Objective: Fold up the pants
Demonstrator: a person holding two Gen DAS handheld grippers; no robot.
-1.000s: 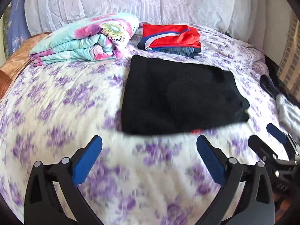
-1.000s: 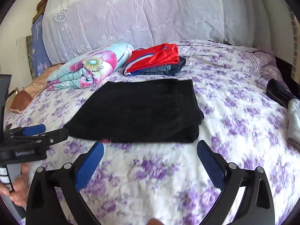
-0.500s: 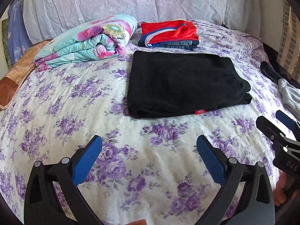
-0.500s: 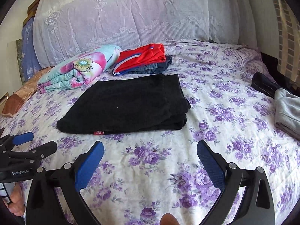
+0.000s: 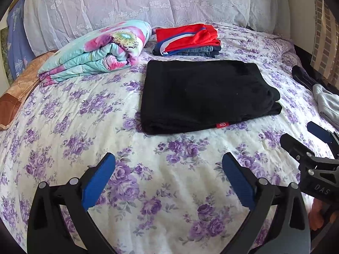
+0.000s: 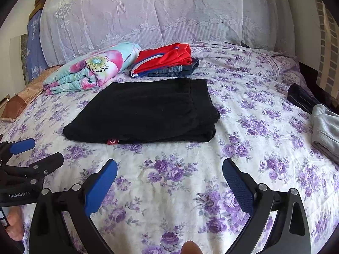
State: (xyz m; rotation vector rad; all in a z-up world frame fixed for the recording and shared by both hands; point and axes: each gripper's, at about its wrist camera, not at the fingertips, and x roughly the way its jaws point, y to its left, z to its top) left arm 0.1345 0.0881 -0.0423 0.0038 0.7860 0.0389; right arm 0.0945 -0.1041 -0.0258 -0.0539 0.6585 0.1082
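Black pants (image 5: 203, 94) lie folded in a flat rectangle on the flowered bedsheet (image 5: 84, 131), a small red label at their near edge; they also show in the right wrist view (image 6: 146, 112). My left gripper (image 5: 168, 165) is open and empty, held over the sheet in front of the pants and apart from them. My right gripper (image 6: 169, 169) is open and empty, also in front of the pants. Each gripper shows at the side of the other's view: the right one (image 5: 305, 141), the left one (image 6: 40, 150).
A folded flowered quilt (image 5: 95, 53) lies at the back left. A stack of red clothing and jeans (image 5: 188, 39) sits behind the pants. Grey clothing (image 6: 326, 127) and a dark garment (image 6: 300, 97) lie at the right edge. Lace-covered pillows (image 6: 148, 10) stand at the back.
Both grippers have drawn back from the pants, toward the near edge of the bed. The pants lie still in the same folded shape.
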